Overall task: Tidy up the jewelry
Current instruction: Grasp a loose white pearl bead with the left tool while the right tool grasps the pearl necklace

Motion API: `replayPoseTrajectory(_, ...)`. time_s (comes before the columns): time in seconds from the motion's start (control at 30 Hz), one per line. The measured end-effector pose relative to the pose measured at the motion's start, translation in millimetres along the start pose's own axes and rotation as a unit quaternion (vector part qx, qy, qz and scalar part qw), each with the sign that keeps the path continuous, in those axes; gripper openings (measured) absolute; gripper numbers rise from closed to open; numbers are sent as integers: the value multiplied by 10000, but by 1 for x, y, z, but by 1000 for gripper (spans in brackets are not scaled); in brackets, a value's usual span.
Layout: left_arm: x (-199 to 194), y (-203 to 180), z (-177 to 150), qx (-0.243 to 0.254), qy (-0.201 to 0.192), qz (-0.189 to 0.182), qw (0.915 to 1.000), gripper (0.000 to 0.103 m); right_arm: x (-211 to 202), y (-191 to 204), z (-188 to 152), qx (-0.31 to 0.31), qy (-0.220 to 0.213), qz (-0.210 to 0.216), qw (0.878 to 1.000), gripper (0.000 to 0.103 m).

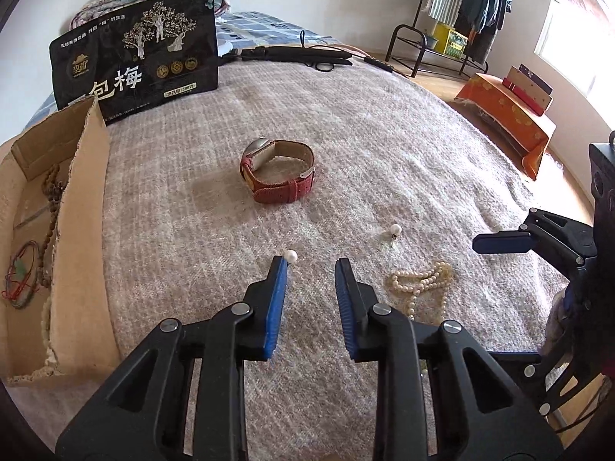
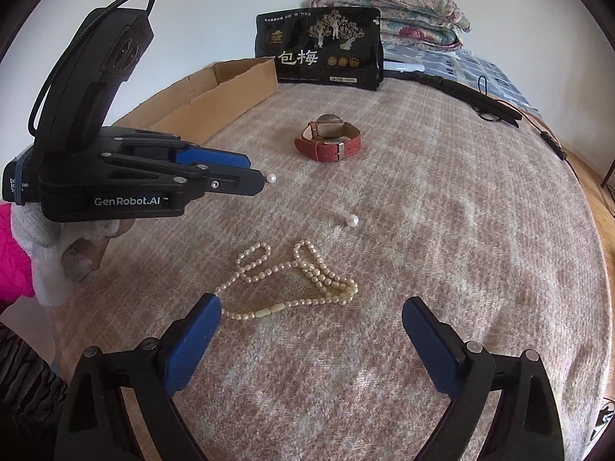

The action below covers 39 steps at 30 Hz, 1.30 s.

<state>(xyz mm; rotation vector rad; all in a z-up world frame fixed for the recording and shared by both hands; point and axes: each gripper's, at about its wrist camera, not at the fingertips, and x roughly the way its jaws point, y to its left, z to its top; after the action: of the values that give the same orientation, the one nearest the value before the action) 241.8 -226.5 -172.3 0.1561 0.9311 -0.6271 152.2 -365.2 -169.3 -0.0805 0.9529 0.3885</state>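
Left wrist view showed beads in cardboard box [image 1: 82,207]; watch [image 1: 277,169], pearl necklace [image 1: 423,282], two earrings remained mid-bed; left tool [image 1: 311,267] narrowed, empty; right tool [image 2: 311,317] wide, empty.

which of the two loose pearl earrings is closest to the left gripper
The pearl earring right at the left gripper fingertip. The other pearl earring lies apart, toward the pearl necklace.
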Motion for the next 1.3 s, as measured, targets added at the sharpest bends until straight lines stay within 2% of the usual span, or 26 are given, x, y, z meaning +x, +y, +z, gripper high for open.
replayPoseTrajectory(0.43, 18, 8, 2, -35, 53, 180, 9998, 25, 21, 9, 4, -150, 154, 162, 9996, 96)
replayPoseTrajectory(0.7, 22, 11, 2, 0, 25, 193, 9998, 10, 34, 21, 11, -427, 259, 106, 9987, 96)
replayPoseTrajectory(0.77, 23, 12, 2, -5, 21, 165, 9999, 8, 38, 27, 12, -563, 286, 4, 9980, 93)
replayPoseTrajectory(0.87, 22, 11, 1, 14, -2, 148, 9999, 8, 39, 30, 12, -614, 258, -20, 9978, 85)
replayPoseTrajectory(0.97, 21, 10, 1, 25, -12, 136, 9999, 8, 37, 27, 12, -545, 217, -30, 9983, 72)
replayPoseTrajectory(1.13, 20, 10, 0, 30, -17, 136, 9999, 8, 31, 11, 13, -193, 137, 7, 9997, 40)
replayPoseTrajectory(1.3, 20, 10, 1, 24, -21, 144, 9999, 7, 29, 4, 14, -83, 159, 68, 9998, 22)
